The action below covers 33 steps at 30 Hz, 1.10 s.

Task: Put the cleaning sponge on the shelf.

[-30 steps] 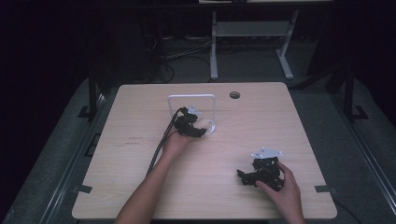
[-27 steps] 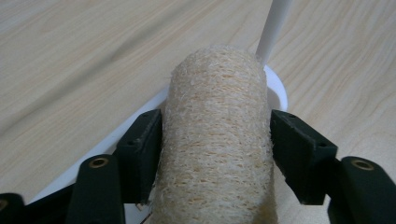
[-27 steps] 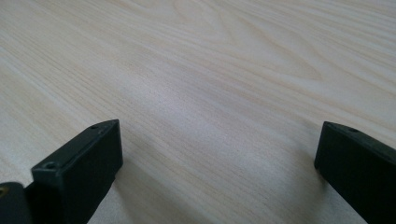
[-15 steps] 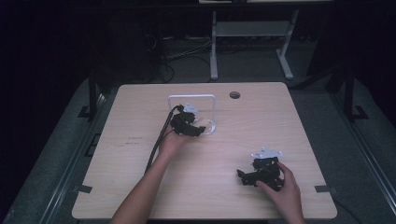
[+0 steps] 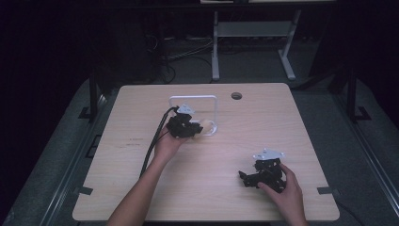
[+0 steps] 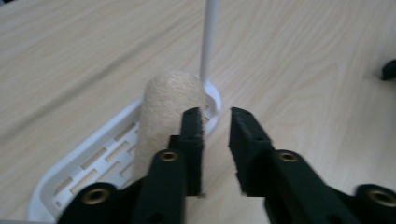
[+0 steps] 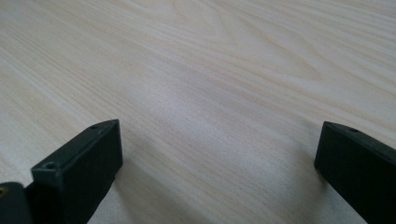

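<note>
Up near the far middle of the desk [image 5: 221,155], the left claw [image 5: 190,128] hovers over a white slotted tray [image 6: 100,158] with a thin white wire frame [image 5: 215,113] standing upright from it. Its jaws have just been closing and now stand narrow, with only a slim gap between them and nothing in that gap. A pale wooden cylinder [image 6: 168,112] stands just beside the outer face of one jaw, over the tray's rounded end; whether the jaw touches it cannot be told. In the high view the same cylinder [image 5: 205,127] shows as a light patch just beyond the claw's tip, inside the base of the frame. The right claw [image 5: 244,178] lies well apart from all this, low on the near right part of the desk under the person's right hand [image 5: 284,190], with its jaws spread wide over bare wood and holding nothing.
</note>
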Each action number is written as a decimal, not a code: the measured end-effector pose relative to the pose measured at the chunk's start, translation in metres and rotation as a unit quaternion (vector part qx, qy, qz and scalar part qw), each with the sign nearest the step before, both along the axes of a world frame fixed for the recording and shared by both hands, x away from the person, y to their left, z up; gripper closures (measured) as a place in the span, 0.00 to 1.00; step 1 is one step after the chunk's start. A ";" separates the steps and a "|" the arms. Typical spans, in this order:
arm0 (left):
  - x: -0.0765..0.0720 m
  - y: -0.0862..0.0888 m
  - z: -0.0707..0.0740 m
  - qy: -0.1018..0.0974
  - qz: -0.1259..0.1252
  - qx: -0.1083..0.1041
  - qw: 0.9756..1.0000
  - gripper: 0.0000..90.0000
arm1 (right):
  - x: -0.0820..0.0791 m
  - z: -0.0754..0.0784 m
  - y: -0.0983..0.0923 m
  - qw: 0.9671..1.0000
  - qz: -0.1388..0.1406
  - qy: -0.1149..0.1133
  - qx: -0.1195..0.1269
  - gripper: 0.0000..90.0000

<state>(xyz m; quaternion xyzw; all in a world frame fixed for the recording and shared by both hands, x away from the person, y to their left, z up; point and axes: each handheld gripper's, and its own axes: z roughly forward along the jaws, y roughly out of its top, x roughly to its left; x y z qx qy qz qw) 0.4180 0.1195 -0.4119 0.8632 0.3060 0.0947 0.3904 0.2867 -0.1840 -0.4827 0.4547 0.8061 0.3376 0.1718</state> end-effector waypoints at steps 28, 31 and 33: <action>-0.004 -0.003 -0.046 0.043 -0.003 0.023 0.999 1.00 | 0.000 0.000 0.000 1.000 0.000 0.000 0.000 0.01; 0.000 0.002 -0.047 0.043 0.005 0.028 0.999 1.00 | 0.000 0.000 0.000 1.000 0.000 0.000 0.000 0.01; 0.000 0.003 -0.047 0.043 0.006 0.028 0.999 1.00 | 0.000 0.000 0.000 1.000 0.000 0.000 0.000 0.01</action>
